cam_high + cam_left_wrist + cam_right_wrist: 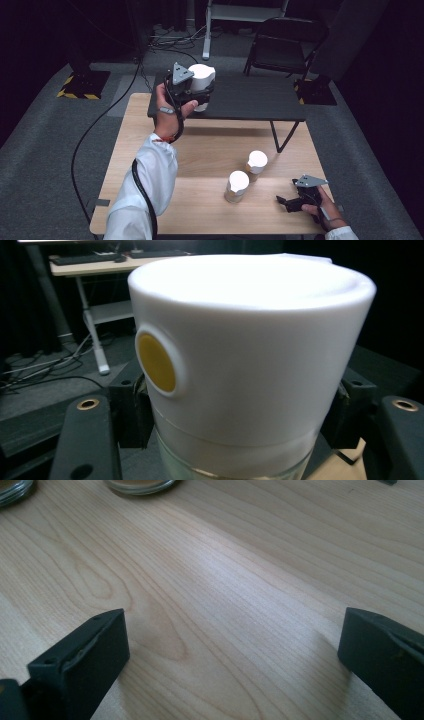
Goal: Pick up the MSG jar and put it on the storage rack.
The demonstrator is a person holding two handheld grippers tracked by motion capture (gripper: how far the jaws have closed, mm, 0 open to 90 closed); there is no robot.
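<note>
**No readable writing anywhere**

I find no word, brand or number to read. The white jar (250,355) in my left claw (192,92) bears a plain yellow disc (156,362), without lettering.

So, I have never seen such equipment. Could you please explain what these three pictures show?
A person holds a hand tool with two black jaws in each hand. The high view looks down on a wooden table with a low black shelf at its far side. The left gripper is shut on a white-lidded jar, held over the shelf; its own camera shows that jar close up. The right gripper rests low at the table's near right, jaws open, with bare wood between them in its camera. Two more white-lidded jars stand on the table.
</note>
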